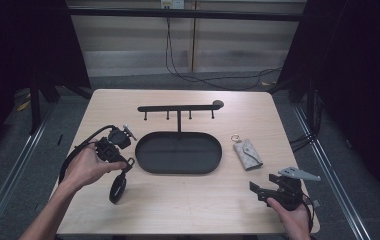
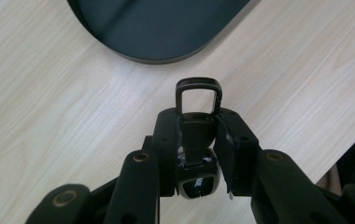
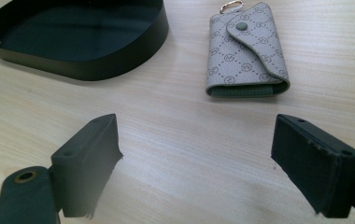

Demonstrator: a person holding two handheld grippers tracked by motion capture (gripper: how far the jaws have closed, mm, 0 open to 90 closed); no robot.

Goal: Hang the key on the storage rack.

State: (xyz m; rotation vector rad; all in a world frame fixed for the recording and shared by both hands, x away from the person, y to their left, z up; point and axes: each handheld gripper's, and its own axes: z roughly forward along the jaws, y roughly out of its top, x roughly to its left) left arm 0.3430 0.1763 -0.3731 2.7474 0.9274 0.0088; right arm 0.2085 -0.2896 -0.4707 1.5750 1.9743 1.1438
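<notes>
Left gripper (image 2: pixel 198 122) clamped on key fob (image 2: pixel 197 140) near table's left edge; light, rigid, slick, best gripped at neck. Right gripper (image 3: pixel 196 158) gaping, empty.

Left gripper (image 2: pixel 199 154) clamped, right gripper (image 3: pixel 196 163) agape

The high view looks forward and down from the person's side, far enough to take in the whole table (image 1: pixel 188 205), with the tray (image 1: pixel 178 152) near its middle. The left gripper view sits close above the table, facing the tray's (image 2: pixel 157 32) rounded end. The right gripper view looks low across the table toward the tray (image 3: pixel 87 46) and the pouch (image 3: pixel 243 51) beside it. All 3 views share the tray.
</notes>
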